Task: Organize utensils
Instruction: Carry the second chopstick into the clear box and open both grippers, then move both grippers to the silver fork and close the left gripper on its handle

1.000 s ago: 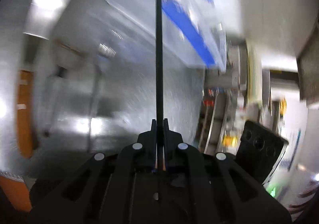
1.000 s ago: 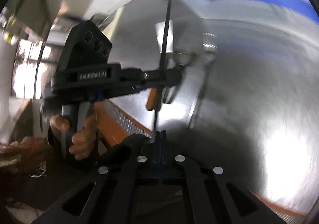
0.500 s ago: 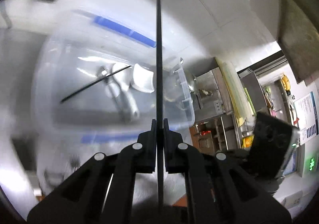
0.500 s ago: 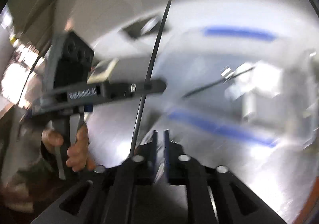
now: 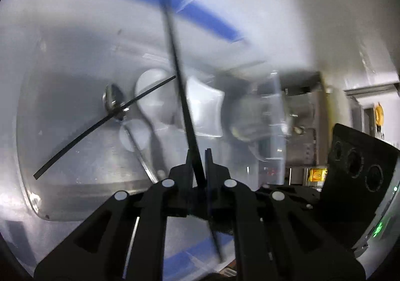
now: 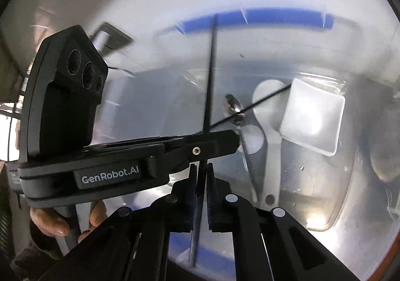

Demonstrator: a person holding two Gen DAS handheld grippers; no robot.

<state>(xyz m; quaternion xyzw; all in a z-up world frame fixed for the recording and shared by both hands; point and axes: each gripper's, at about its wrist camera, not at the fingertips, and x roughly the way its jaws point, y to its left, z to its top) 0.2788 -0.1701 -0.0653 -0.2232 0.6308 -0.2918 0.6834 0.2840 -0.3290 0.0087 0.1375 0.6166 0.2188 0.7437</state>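
Note:
My left gripper (image 5: 198, 156) has parted a little around a black chopstick (image 5: 178, 73) that leans left between its fingers, over a clear plastic bin (image 5: 27, 130) with blue rim tape. My right gripper (image 6: 202, 168) stands slightly open around a second black chopstick (image 6: 211, 75), also above the bin (image 6: 335, 216). In the bin lie another black chopstick (image 5: 100, 123), a metal spoon (image 5: 112, 100), a white ladle-shaped spoon (image 6: 267, 95) and a white square dish (image 6: 312, 118). The left gripper's body (image 6: 110, 153) crosses the right wrist view.
A steel counter lies under the bin. Kitchen equipment (image 5: 310, 135) stands to the right in the left wrist view. The right gripper's body (image 5: 355, 176) shows at the right edge there. A white wall is behind the bin.
Both grippers have swung from the counter to over the bin. Both pairs of fingers have eased apart, and the left chopstick now tilts left instead of standing straight.

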